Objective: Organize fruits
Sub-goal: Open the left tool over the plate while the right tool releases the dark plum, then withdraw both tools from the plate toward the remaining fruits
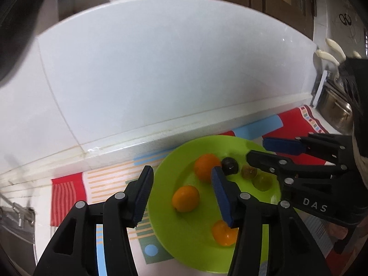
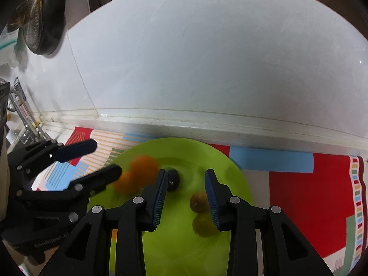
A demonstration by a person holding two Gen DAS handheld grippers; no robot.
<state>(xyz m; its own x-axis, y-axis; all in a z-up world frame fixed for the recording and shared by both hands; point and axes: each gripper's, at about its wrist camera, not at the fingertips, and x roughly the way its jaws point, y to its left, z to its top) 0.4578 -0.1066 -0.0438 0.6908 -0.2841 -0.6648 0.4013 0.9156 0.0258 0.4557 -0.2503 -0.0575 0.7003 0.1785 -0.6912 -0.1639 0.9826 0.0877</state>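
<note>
A lime-green plate (image 1: 165, 237) (image 2: 234, 184) lies on a patterned mat. It carries three oranges (image 1: 207, 166) (image 1: 185, 198) (image 1: 224, 233), a dark plum (image 1: 230, 165) (image 2: 173, 179) and two greenish-yellow fruits (image 1: 248, 171) (image 1: 262, 181) (image 2: 199, 201) (image 2: 203, 225). My left gripper (image 1: 181, 172) (image 2: 107, 157) hovers over the plate's left side, open, with the middle orange lying loose between its fingers. My right gripper (image 2: 185, 172) (image 1: 256, 148) hangs over the plate's right side, its pads apart and gripping nothing. One greenish fruit sits beside its right pad. Two oranges (image 2: 145, 168) look blurred in the right wrist view.
The red, blue and striped mat (image 2: 299, 184) (image 1: 66, 195) covers the counter. A white tiled wall (image 1: 172, 69) with a low ledge stands just behind the plate. A tap and rack (image 2: 23, 119) are at the left, a black pan (image 2: 43, 16) hangs above, a steel pot (image 1: 333, 105) stands right.
</note>
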